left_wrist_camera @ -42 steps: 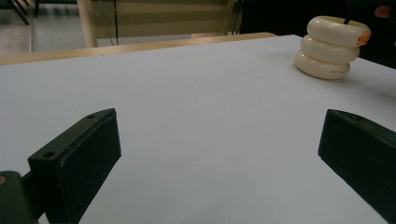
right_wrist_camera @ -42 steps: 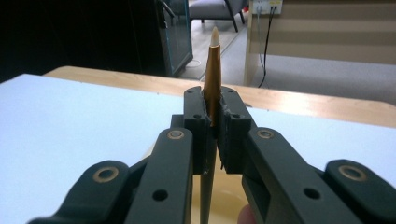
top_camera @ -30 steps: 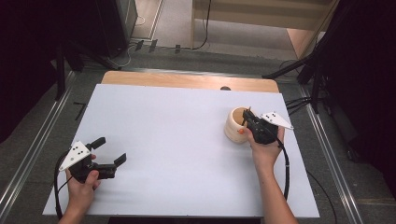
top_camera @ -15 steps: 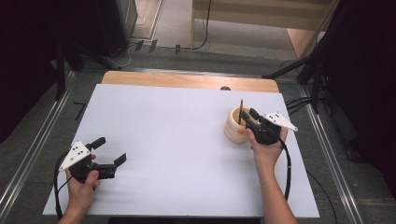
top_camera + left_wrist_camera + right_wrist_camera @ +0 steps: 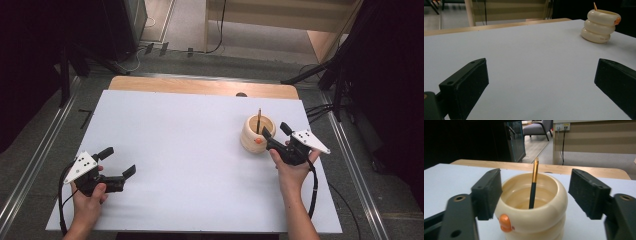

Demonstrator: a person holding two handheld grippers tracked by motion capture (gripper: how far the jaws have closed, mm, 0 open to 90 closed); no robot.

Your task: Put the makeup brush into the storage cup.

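A second ago the right gripper (image 5: pixel 274 136) sat closed right over the cream ribbed cup (image 5: pixel 257 134), right of centre in the high view; since then its jaws have just been opening and it now sits a little toward the lower right of the cup, at its near side. In the right gripper view the jaws stand wide on either side of the cup (image 5: pixel 534 207) with a gap to each wall, pressing on nothing. The pencil (image 5: pixel 533 183) stands inside the cup, leaning on the far rim, free of the jaws. That suggests the drop is done: the pencil has been released into the cup and the hand is pulling clear. The left gripper (image 5: pixel 118 169), lower left in the high view, rests wide open and empty on the white table (image 5: pixel 175 135).
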